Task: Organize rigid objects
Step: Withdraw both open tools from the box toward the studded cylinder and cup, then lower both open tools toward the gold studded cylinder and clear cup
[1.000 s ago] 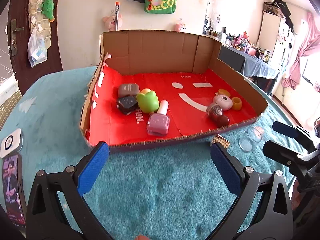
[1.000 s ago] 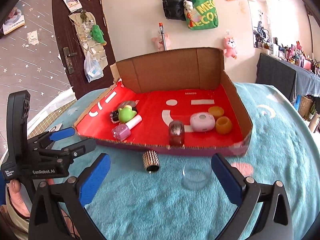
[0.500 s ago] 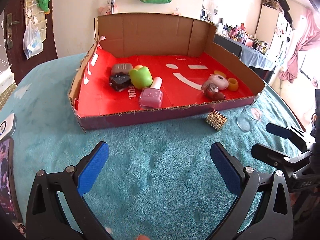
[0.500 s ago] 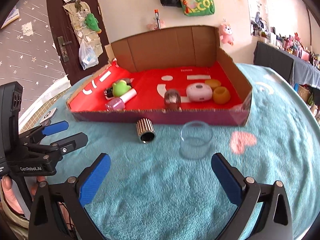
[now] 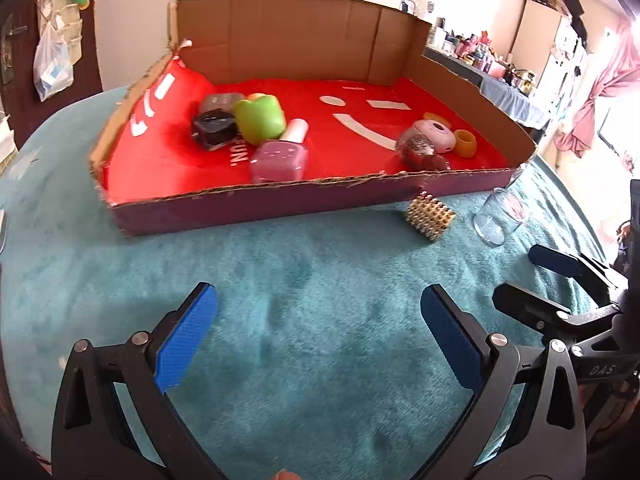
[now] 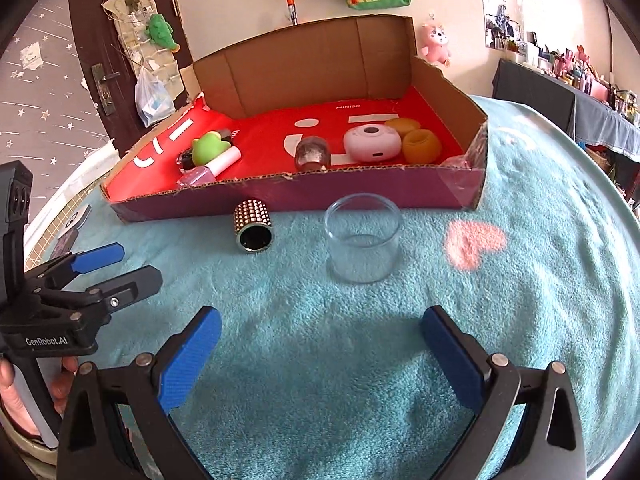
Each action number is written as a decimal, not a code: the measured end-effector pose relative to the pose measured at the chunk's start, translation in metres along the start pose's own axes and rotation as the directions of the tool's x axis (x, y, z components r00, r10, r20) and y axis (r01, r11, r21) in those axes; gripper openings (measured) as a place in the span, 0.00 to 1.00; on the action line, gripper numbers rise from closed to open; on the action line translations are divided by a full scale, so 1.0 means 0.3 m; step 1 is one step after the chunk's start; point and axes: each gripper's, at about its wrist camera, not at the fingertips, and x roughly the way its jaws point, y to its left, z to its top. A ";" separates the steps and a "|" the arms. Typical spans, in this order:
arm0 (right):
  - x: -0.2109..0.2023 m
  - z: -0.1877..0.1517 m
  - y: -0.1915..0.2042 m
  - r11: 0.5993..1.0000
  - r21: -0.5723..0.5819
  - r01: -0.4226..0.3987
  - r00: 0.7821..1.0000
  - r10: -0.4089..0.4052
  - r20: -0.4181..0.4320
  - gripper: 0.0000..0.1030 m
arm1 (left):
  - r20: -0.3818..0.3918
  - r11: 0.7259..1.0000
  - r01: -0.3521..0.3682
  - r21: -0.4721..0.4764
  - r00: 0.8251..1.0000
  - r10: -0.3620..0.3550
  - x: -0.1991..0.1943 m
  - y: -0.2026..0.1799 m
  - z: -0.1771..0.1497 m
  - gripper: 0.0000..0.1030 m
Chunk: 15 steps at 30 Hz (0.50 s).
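A shallow cardboard box (image 6: 360, 194) with a red floor (image 5: 168, 160) holds several small objects: a green toy (image 5: 259, 119), a pink nail polish bottle (image 5: 280, 156), a pink round case (image 6: 372, 143) and an orange ring (image 6: 422, 146). Outside its front wall, on the teal blanket, lie a gold studded cylinder (image 6: 253, 227) (image 5: 430, 216) and a clear glass cup (image 6: 363, 238) (image 5: 498, 216). My right gripper (image 6: 318, 338) is open and empty, just short of the cup. My left gripper (image 5: 318, 318) is open and empty, left of the cylinder.
The teal blanket (image 6: 320, 340) covers a round table whose edge curves at the right (image 6: 624, 216). A pink heart patch (image 6: 474, 242) lies right of the cup. A dark door (image 6: 100, 40) and a cluttered side table (image 5: 500, 76) stand behind.
Both grippers have dropped lower and moved in toward the blanket. The cup and the cylinder now look larger and nearer in the right wrist view. Both grippers have stayed open.
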 end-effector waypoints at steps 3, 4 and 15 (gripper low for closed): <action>-0.010 0.006 -0.019 1.000 0.017 0.013 1.000 -0.013 0.011 0.98 | -0.003 1.000 0.012 0.012 1.000 -0.012 0.015 -0.026 0.013 1.00; -0.012 0.007 -0.026 1.000 0.022 0.018 1.000 -0.018 0.014 0.98 | -0.003 1.000 0.013 0.014 1.000 -0.013 0.020 -0.035 0.018 1.00; -0.030 0.001 -0.100 0.992 0.048 0.117 0.993 -0.118 0.017 0.95 | -0.007 1.000 0.002 0.027 1.000 -0.002 0.100 -0.148 0.106 1.00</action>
